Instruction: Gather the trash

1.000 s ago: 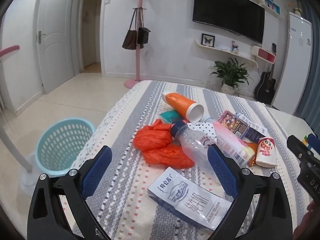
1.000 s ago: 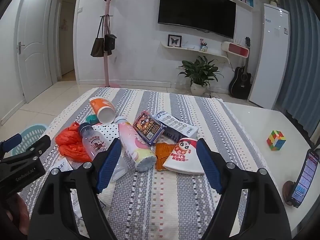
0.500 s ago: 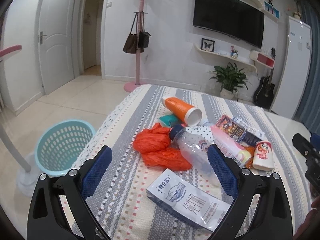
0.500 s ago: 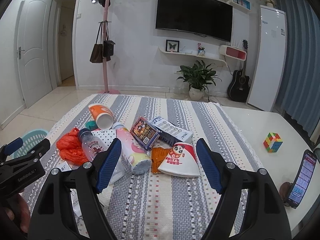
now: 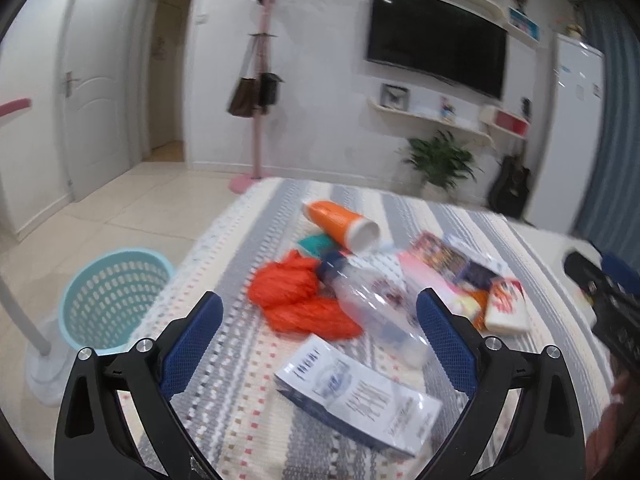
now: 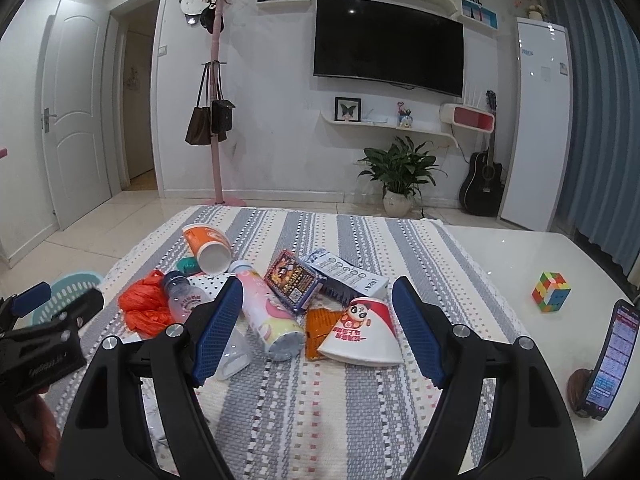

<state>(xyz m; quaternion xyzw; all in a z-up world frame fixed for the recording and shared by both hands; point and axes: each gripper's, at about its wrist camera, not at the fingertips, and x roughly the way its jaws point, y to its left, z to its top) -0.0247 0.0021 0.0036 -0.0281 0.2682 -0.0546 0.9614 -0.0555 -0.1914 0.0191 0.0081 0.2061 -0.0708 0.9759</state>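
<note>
- A bench [image 6: 500, 248] covered by a striped cloth [image 6: 360, 392] is seen in both views; the trash is heaped on the cloth's left half.
- A pale blue basket [image 5: 112, 300] is seen on the floor, just beside the bench's left edge.
- The left tongs [image 5: 318, 332] are held released above the near left part of the bench, nothing between the blue pads; a white printed pouch [image 5: 360, 396] lies on the bench below them.
- The right tongs [image 6: 318, 316] are likewise held released over the middle of the bench, gripping nothing.
- A clear bottle [image 5: 372, 304] with a dark cap is laid on its side in the heap, touching an orange plastic bag [image 5: 296, 296] on the side toward the bench's left edge.
- A pink bottle [image 6: 268, 316] is laid beside it, nearer the bench's middle.
- A white paper cup with a panda print [image 6: 360, 332] is tipped over at the heap's right end.
- An orange cup [image 6: 208, 246] is tipped at the heap's far end.
- A colour cube [image 6: 551, 291] is set on the bare right part of the bench, well apart from the heap.
</note>
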